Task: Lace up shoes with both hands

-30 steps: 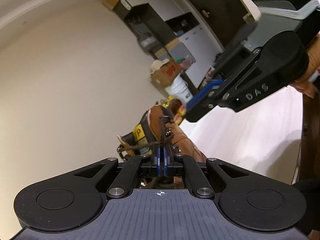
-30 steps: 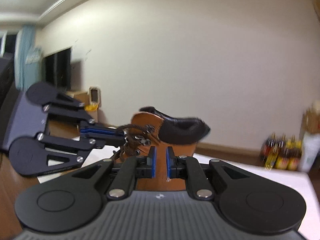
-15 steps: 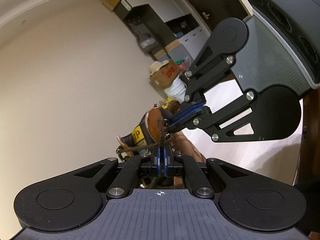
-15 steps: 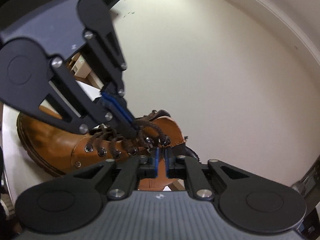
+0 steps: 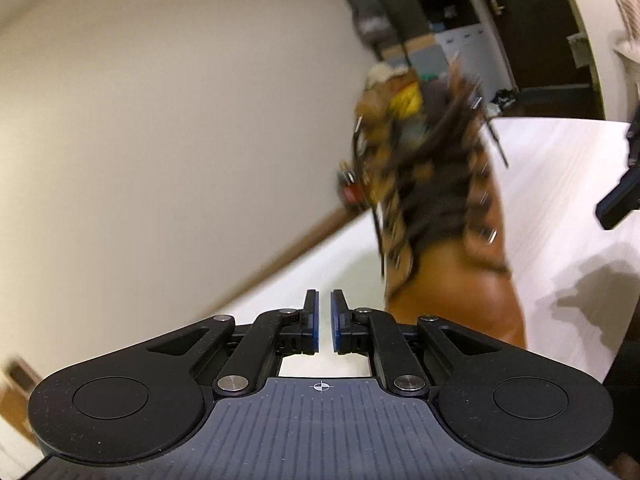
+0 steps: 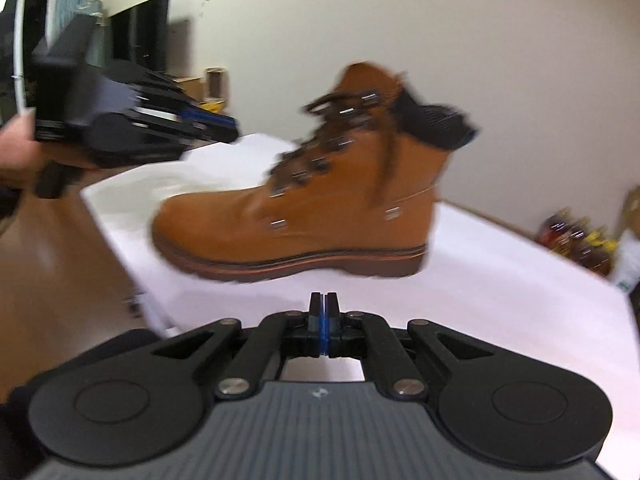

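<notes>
A tan leather boot [image 6: 320, 216] with dark brown laces [image 6: 316, 156] stands upright on the white table top [image 6: 500, 280], toe to the left in the right wrist view. My right gripper [image 6: 324, 300] is shut with nothing in it, a short way in front of the boot's sole. My left gripper [image 5: 324, 296] sits beside the boot's toe [image 5: 460, 280]; its jaws are opening and nothing is between them. In the right wrist view the left gripper [image 6: 230, 128] hovers left of the laces, clear of them, held by a hand. The lace ends hang loose near the collar.
Several bottles [image 6: 576, 240] stand on the floor beyond the table's right edge. A dark screen [image 6: 140, 32] and boxes line the wall at the left. Wooden floor [image 6: 48, 260] lies left of the table. A dark door [image 5: 532, 20] and cupboards are behind the boot.
Both grippers have drawn back from the boot's laces. The left one has let go of the lace and opened. The right one has shut on nothing and dropped toward the table.
</notes>
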